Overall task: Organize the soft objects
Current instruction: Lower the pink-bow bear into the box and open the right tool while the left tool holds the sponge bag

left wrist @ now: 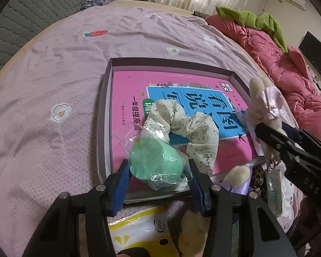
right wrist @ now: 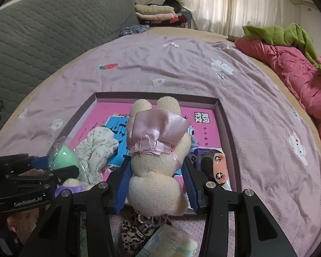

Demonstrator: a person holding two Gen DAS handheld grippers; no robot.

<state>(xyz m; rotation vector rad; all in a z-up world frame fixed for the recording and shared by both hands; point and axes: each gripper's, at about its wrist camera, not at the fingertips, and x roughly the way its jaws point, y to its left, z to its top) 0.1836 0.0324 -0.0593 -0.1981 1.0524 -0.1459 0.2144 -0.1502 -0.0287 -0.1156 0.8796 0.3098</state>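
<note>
The left tool point(left wrist: 158, 184) grips a bagged green sponge point(left wrist: 156, 162) and the right tool point(right wrist: 156, 184) a plush bunny point(right wrist: 156, 160), both over the box point(left wrist: 109, 98) at six o'clock; the scrunchie point(left wrist: 182, 128) lies inside, other soft things remain outside.

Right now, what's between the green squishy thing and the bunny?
The floral scrunchie lies between the green sponge and the bunny, clearest in the right wrist view.

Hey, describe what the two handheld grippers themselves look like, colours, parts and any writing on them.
Both are black, angular two-finger tools. The left gripper and right gripper each have ribbed blue pads lining the jaws and round silver pivot bolts on the linkages. White lettering reads "GenRobot.AI" on the left one's side and "DAS" on the right one's. No cables or sleeves show.
</note>
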